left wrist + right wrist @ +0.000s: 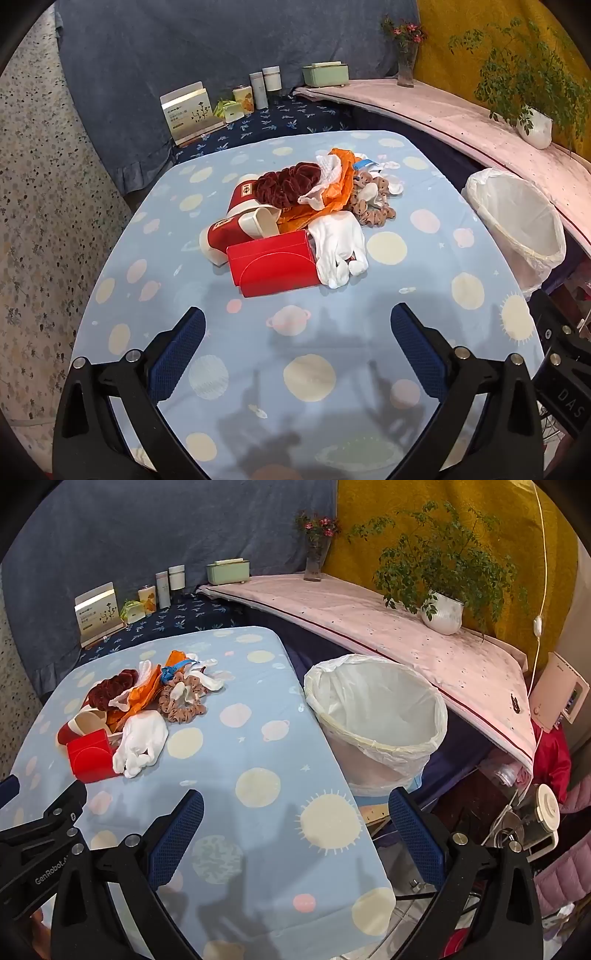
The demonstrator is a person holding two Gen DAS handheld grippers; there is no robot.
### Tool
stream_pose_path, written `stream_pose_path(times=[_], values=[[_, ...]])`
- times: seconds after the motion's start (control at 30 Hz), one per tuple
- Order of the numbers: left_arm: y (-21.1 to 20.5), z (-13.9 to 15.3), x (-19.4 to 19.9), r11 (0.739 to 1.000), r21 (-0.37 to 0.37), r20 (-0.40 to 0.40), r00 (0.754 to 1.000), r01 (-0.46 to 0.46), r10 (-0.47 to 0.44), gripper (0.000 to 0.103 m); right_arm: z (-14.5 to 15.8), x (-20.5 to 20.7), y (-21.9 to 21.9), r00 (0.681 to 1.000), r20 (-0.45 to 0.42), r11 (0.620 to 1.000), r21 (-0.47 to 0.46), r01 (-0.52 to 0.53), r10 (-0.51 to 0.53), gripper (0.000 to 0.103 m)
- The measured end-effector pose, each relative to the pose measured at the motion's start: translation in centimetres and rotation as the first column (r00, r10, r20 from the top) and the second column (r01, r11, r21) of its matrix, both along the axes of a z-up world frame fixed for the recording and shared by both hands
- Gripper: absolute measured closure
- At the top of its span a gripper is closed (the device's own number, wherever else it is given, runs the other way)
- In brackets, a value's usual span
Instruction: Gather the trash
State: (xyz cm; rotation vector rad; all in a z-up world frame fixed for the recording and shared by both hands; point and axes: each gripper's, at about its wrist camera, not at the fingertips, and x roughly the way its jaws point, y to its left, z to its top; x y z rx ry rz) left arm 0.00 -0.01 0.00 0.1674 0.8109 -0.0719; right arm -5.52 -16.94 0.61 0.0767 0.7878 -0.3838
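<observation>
A heap of trash lies mid-table on the blue planet-print cloth (314, 343): a red box (271, 264), a white glove (341, 245), red-and-cream paper cups (236, 225), a maroon scrunchie (286, 184), an orange bag (334, 192) and a brown scrunchie (373, 212). The bin (517, 218) with a white liner stands off the table's right edge. My left gripper (297, 326) hangs open short of the red box, nothing between its fingers. My right gripper (295, 808) is open over the table's right edge, the bin (380, 720) just beyond it and the red box (90, 758) far left.
Boxes and jars (192, 110) line the dark blue cloth behind the table. A pink-covered shelf (369, 616) at the right holds a potted plant (441, 613), a flower vase (316, 563) and a green box (227, 570). Clutter and a cable (517, 812) sit below the shelf.
</observation>
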Motion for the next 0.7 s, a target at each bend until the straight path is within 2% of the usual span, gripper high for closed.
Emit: stream_pose_path(times=[0.6, 0.7], values=[[-0.07, 0.98, 0.25, 1.0, 0.012, -0.007, 1.0, 0.012, -0.012, 0.007, 0.23, -0.15, -0.1, 1.0, 0.003, 1.0, 0.002, 0.009, -0.009, 0.007], [-0.2, 0.18, 0.05, 1.0, 0.018, 0.003, 1.0, 0.021, -0.021, 0.007, 0.26, 0.04, -0.27, 1.0, 0.003, 1.0, 0.004, 0.011, -0.011, 0.007]])
